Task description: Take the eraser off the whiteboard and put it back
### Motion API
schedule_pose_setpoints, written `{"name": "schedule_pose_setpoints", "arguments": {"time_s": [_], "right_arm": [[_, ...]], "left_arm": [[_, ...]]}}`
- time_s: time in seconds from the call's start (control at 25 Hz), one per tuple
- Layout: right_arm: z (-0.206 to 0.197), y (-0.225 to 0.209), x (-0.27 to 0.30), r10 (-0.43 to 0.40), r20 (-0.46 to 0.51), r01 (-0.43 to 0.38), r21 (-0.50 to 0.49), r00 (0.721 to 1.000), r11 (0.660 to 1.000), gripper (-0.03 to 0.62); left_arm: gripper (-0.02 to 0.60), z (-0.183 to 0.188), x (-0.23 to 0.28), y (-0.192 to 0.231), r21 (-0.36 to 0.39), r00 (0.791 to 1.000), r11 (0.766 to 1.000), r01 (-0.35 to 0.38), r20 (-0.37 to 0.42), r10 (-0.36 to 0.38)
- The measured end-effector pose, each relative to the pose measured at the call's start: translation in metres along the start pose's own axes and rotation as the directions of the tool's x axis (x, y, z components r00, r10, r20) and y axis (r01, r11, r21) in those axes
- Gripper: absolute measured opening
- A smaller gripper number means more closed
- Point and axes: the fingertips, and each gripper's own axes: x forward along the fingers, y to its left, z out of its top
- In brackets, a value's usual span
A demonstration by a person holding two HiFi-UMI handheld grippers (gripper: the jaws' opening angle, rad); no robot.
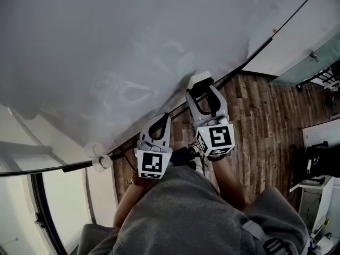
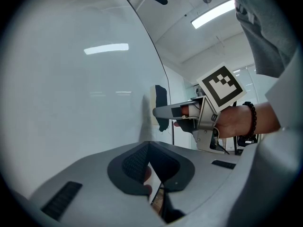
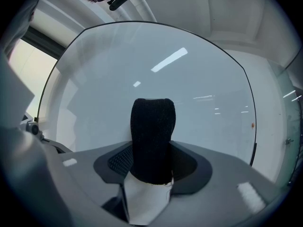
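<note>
- Right claw (image 1: 202, 91) is clenched on the eraser (image 3: 152, 131). The pads squeeze it from both sides, black felt up top and white body lower down.
- The eraser is off its resting spot and sits in my right claw, right up at the whiteboard (image 1: 106, 47).
- Key relation: the board is dead ahead of the right jaws and fills the right gripper view behind the eraser. Any put-back move goes straight forward along the jaws.
- In the left gripper view the eraser shows edge-on, a thin slab lying along the board face. Its long axis runs up-down in that view, across the jaws' squeeze line.
- Touching the board or just off it? I can't tell; the gap is too fine in every view.
- Left claw (image 2: 147, 155) has its jaws closed together with nothing between them. It hangs beside the right one, lower left in the head view, and has no part in the grip.
- My read: the right hand owns this step. It needs to press the eraser flat to the board, then let go.
- Risk, as I judge it: a tilted eraser at release may not seat and could slide down.
</note>
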Motion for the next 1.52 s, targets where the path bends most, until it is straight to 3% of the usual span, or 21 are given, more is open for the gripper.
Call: {"name": "schedule_pose_setpoints", "arguments": {"time_s": [0.68, 1.4, 1.52], "right_arm": [[-0.001, 0.002, -0.032, -0.056, -0.017, 0.056, 0.027, 0.998, 0.998, 0.236], [-0.001, 0.004, -0.085, -0.195, -0.039, 0.195, 0.019, 0.980, 0.981, 0.236], [-0.002, 0.008, -0.092, -0.209, -0.034, 0.209, 0.016, 0.977, 0.978, 0.236]], "left_arm": [[0.006, -0.001, -0.020, -0.015, -0.013, 0.999, 0.999, 0.040, 0.004, -0.040], [0.006, -0.001, -0.042, -0.032, -0.024, 0.991, 0.991, 0.131, 0.033, -0.130], [0.006, -0.001, -0.047, -0.033, -0.057, 0.988, 0.987, 0.150, 0.030, -0.149]]}}
